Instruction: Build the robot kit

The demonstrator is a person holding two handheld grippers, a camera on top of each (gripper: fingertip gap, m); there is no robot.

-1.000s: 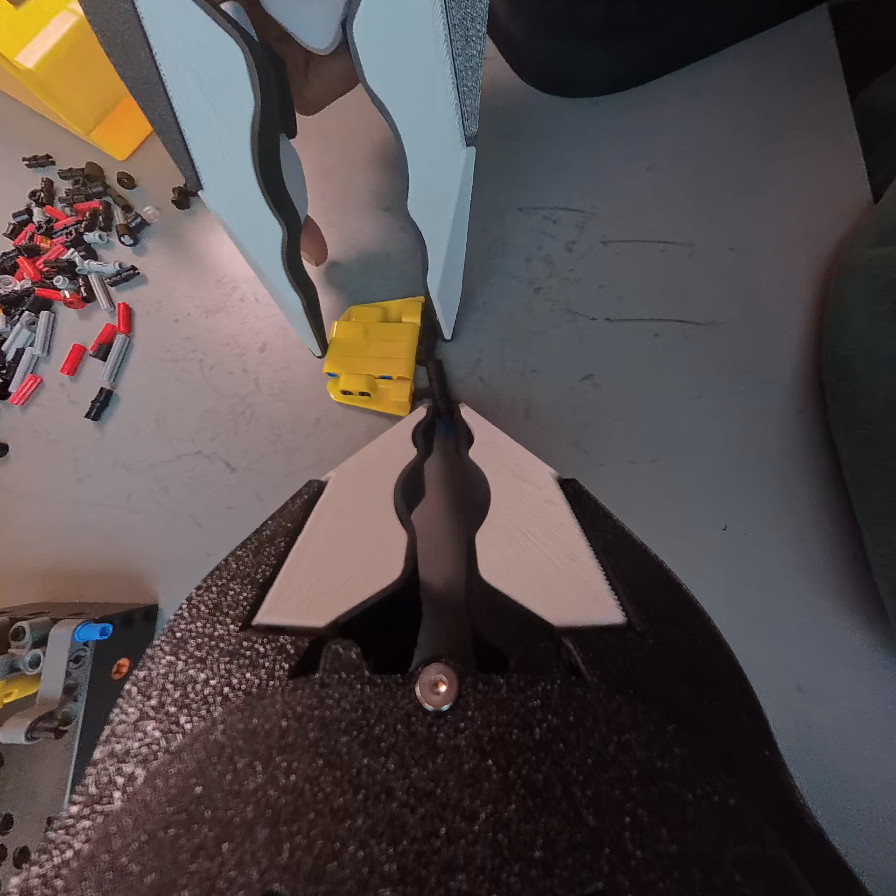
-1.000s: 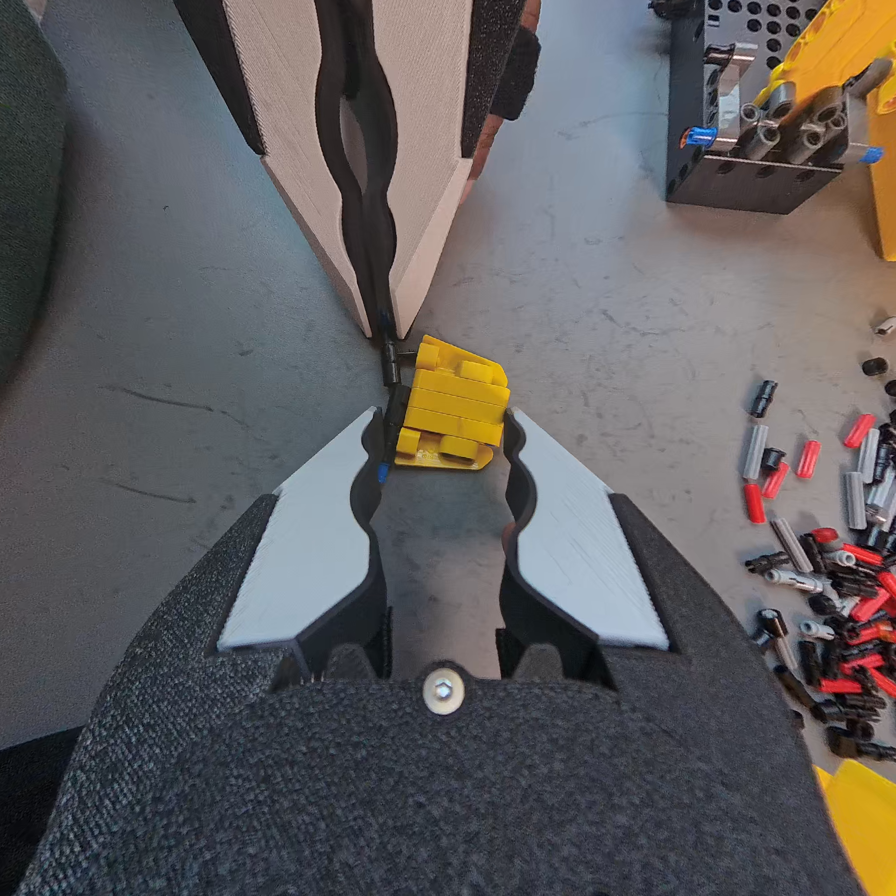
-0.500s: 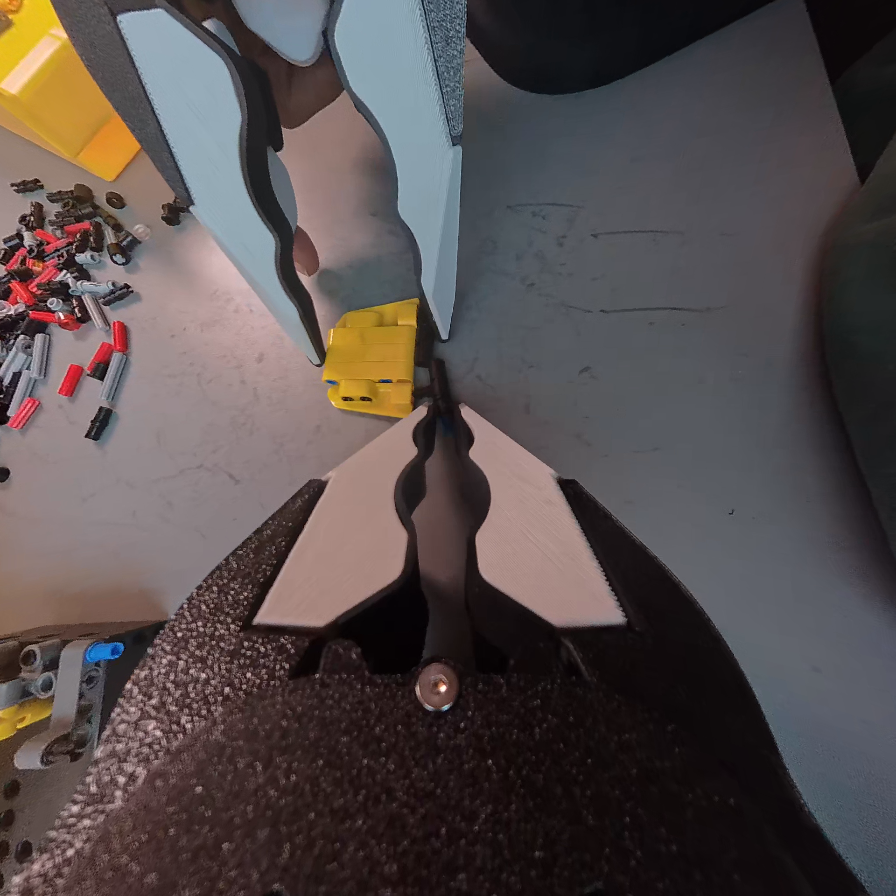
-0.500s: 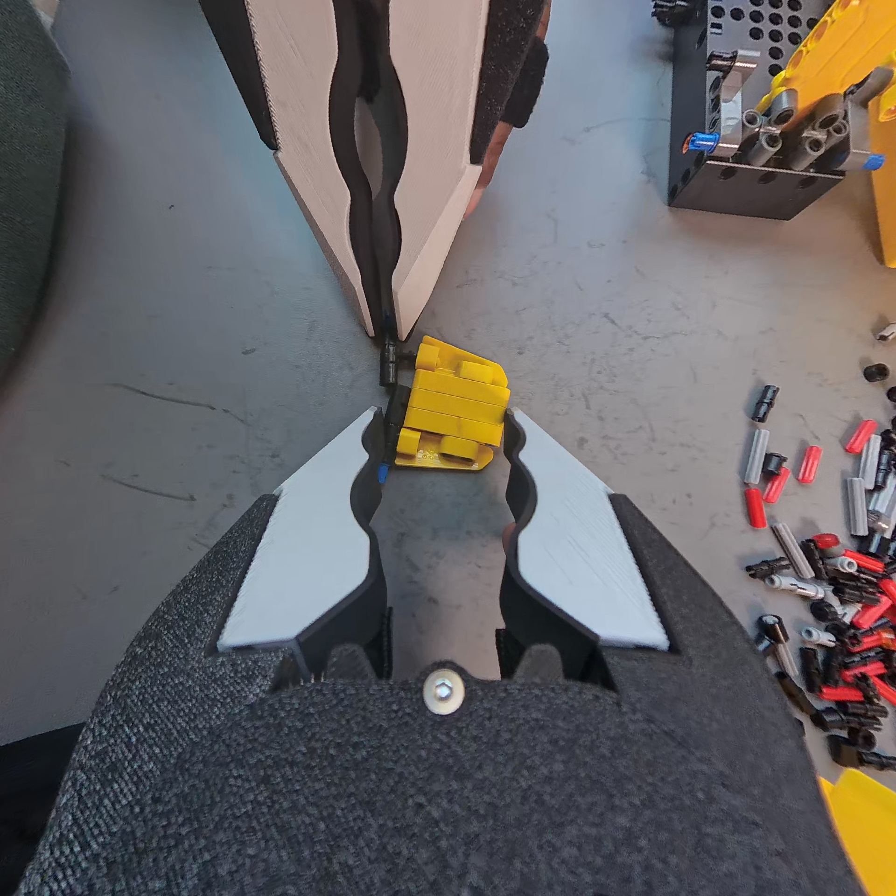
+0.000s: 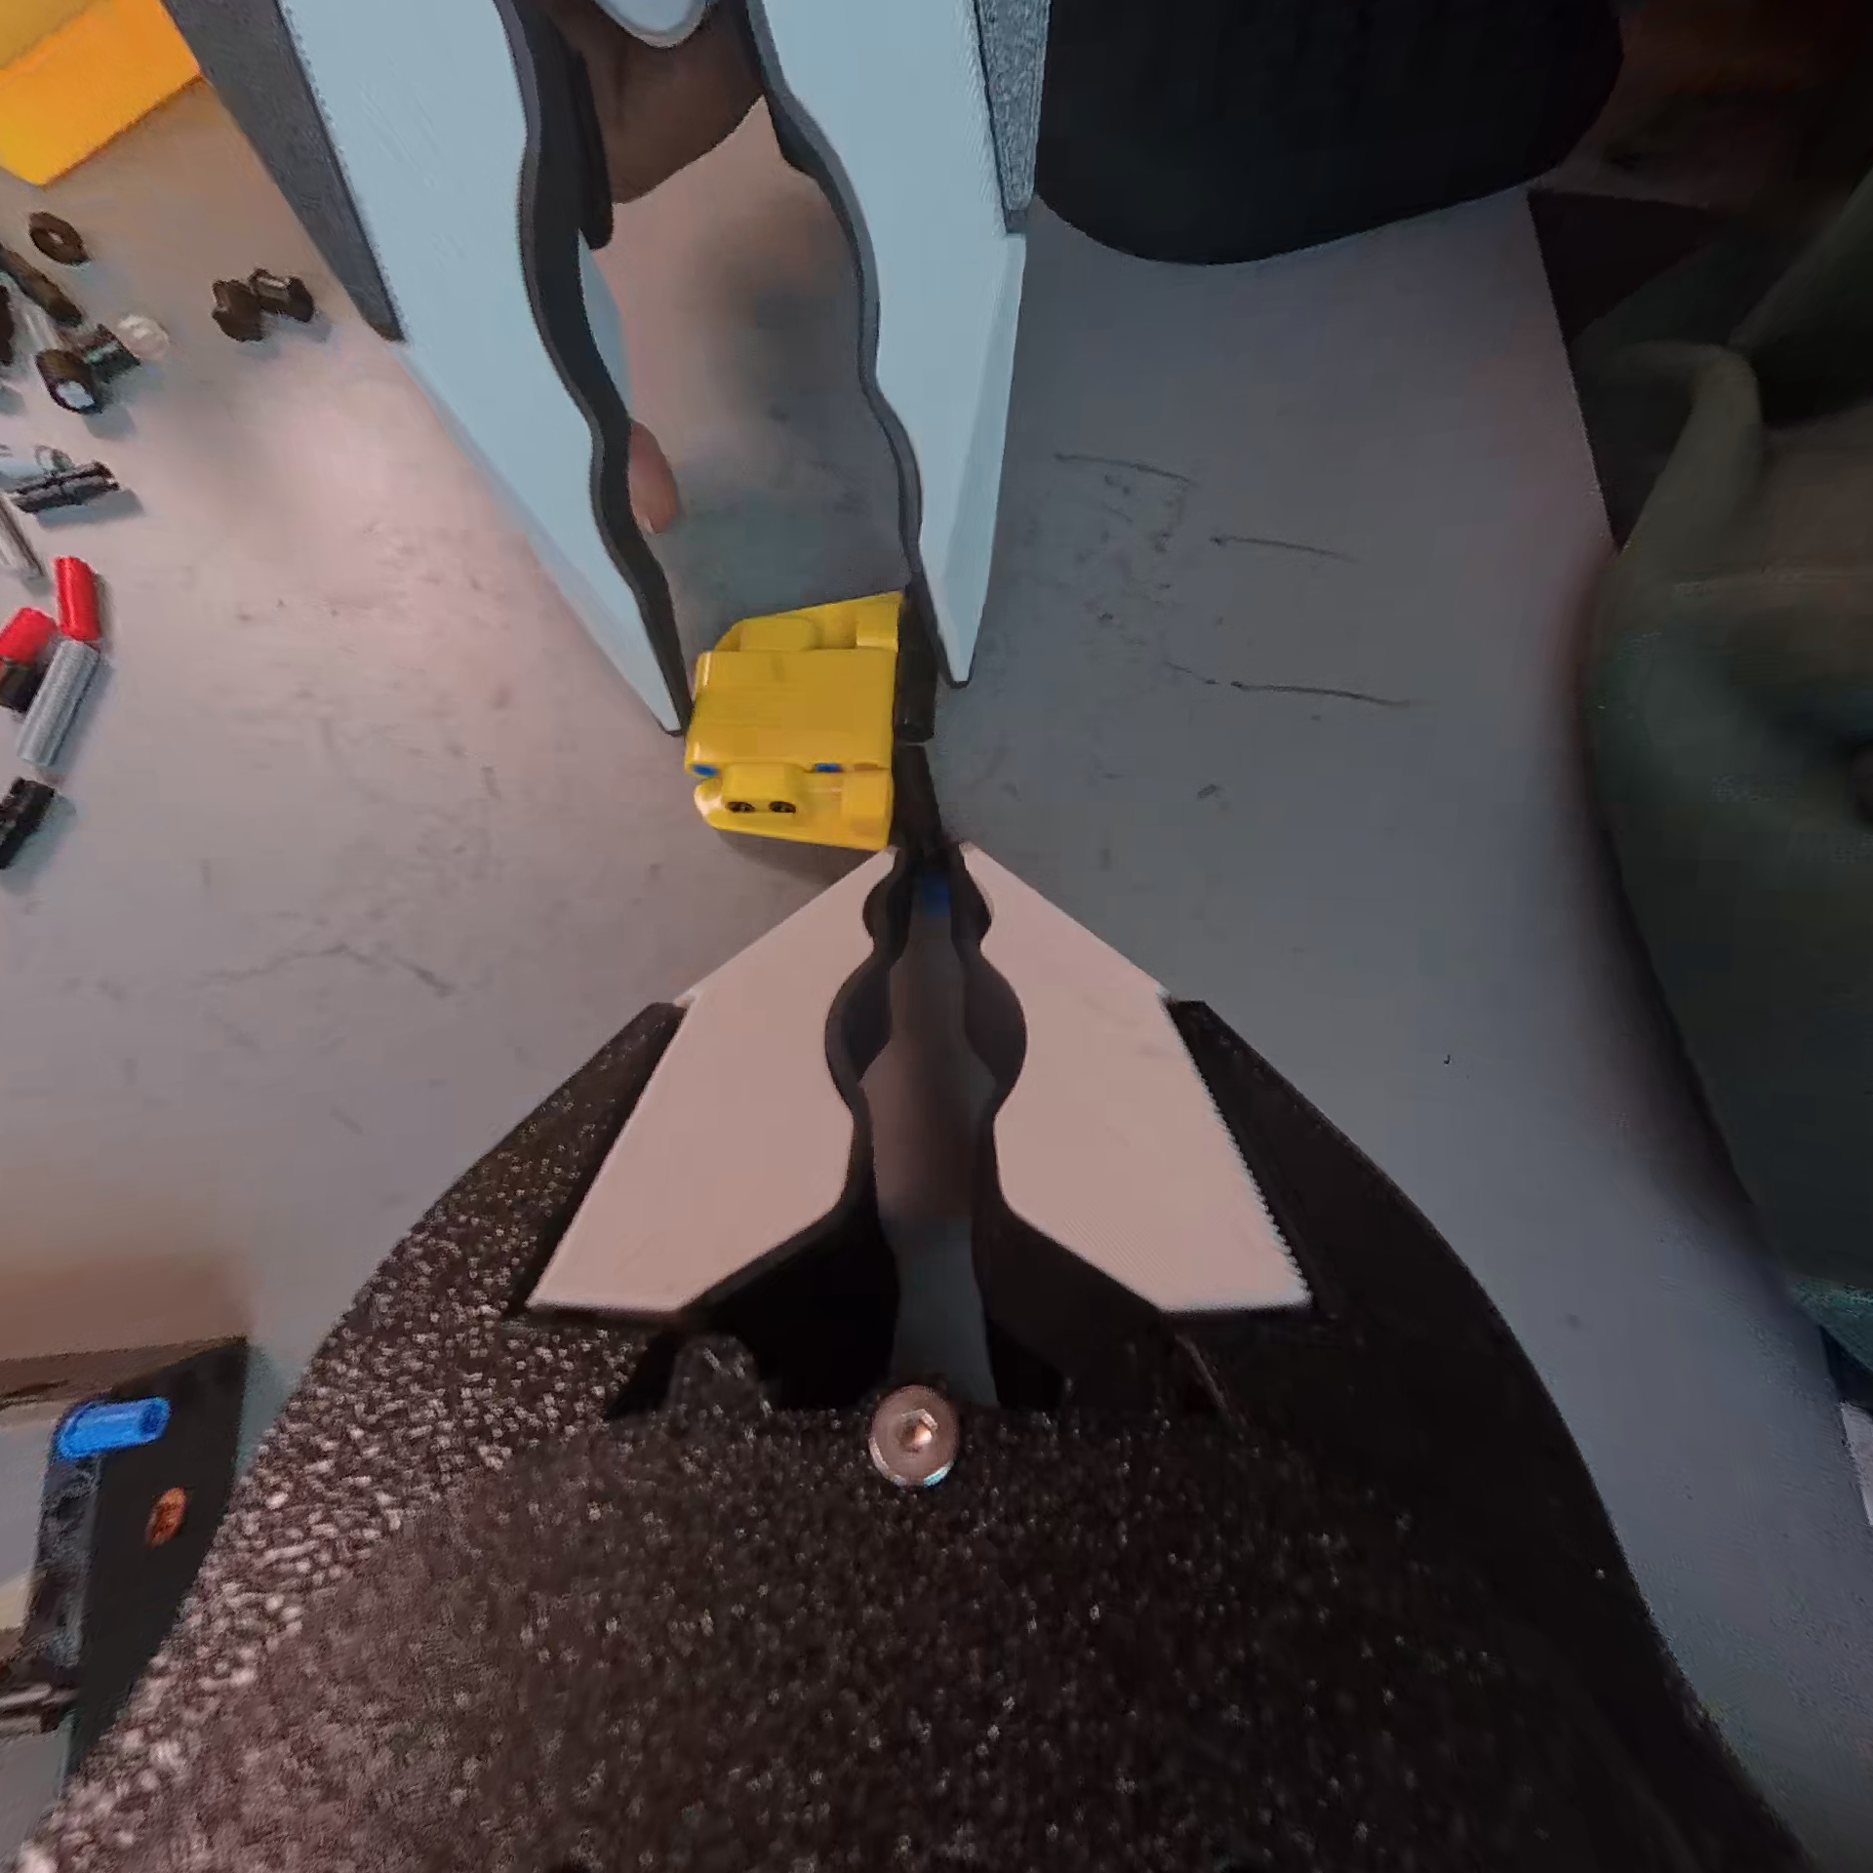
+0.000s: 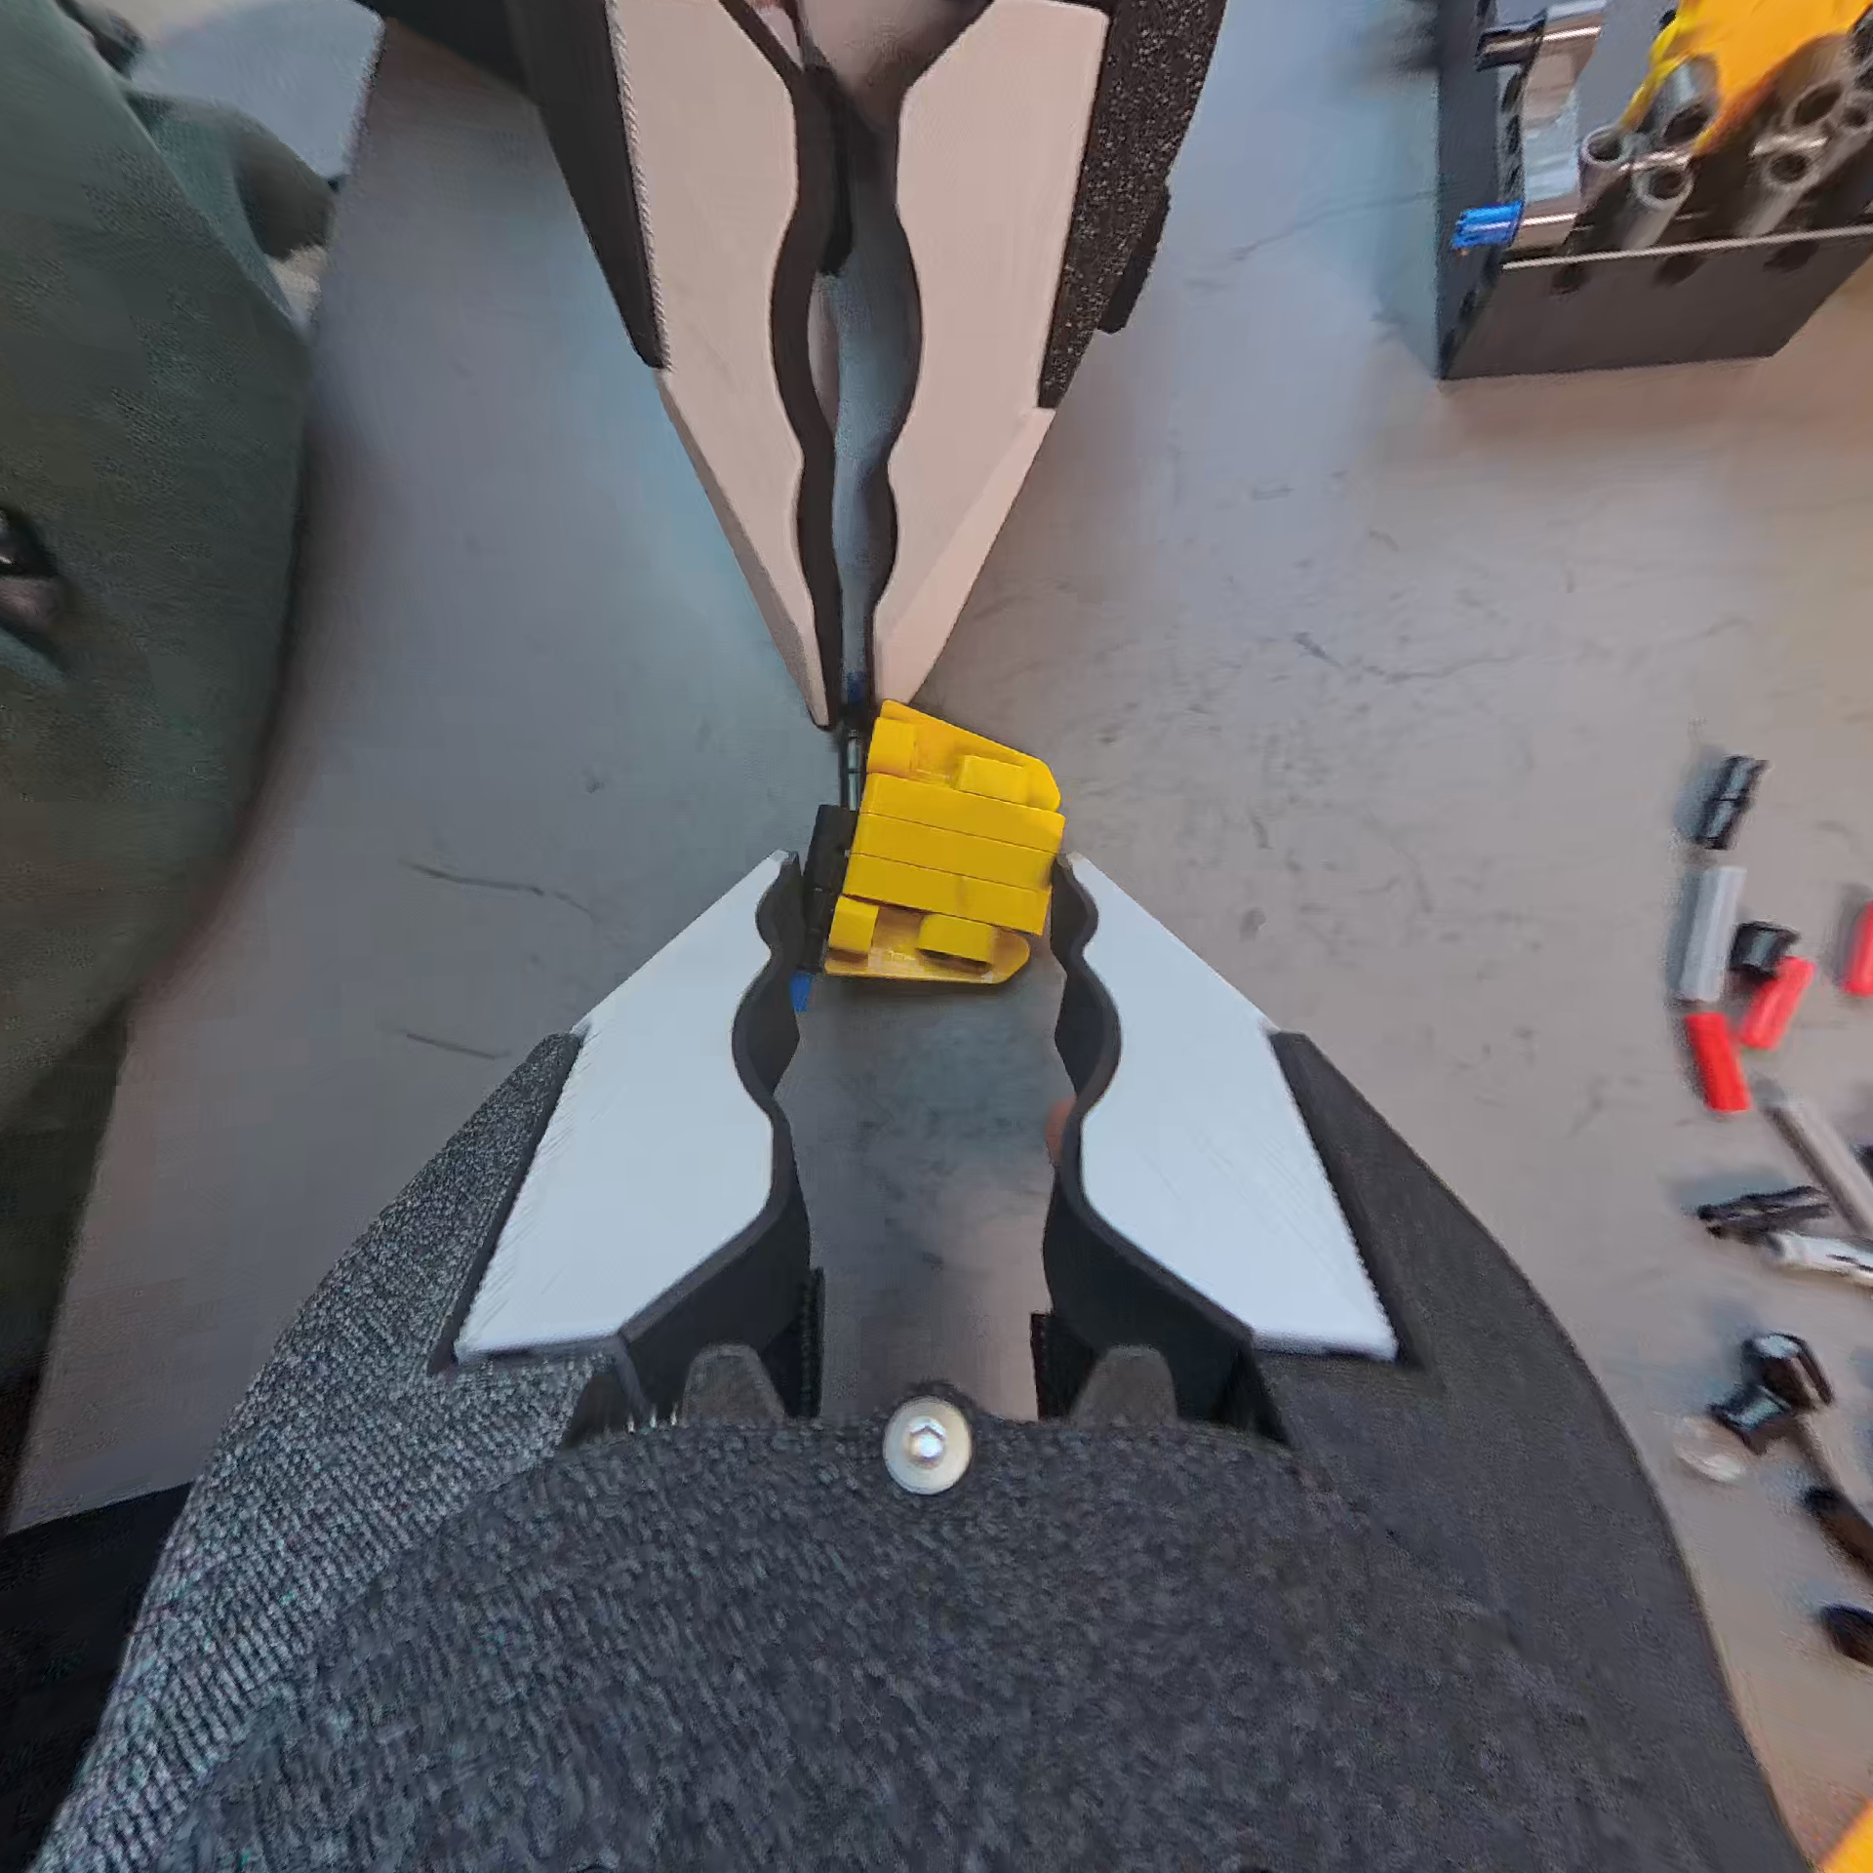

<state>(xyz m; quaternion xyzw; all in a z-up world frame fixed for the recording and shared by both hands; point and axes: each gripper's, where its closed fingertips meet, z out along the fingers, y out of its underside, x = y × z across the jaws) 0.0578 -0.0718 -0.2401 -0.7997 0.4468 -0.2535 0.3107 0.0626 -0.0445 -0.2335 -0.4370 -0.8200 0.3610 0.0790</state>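
On the scuffed grey worktop (image 6: 1318, 628) we see a black perforated brick frame (image 6: 1622, 304) at the far right. Our right gripper (image 6: 917, 892) has its fingers clamped on either side of a small yellow plastic brick assembly (image 6: 953, 841). Our left gripper (image 5: 924, 862) has its fingers closed on a thin black pin (image 5: 917, 801) at the assembly's side. Loose red, grey and black pins (image 6: 1743, 993) lie well apart.

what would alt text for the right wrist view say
The right gripper clamps a yellow brick assembly just above a grey table, while the left gripper, opposite, pinches a small black pin at the assembly's side. Loose red, grey and black pins lie to the right, below a black perforated block.
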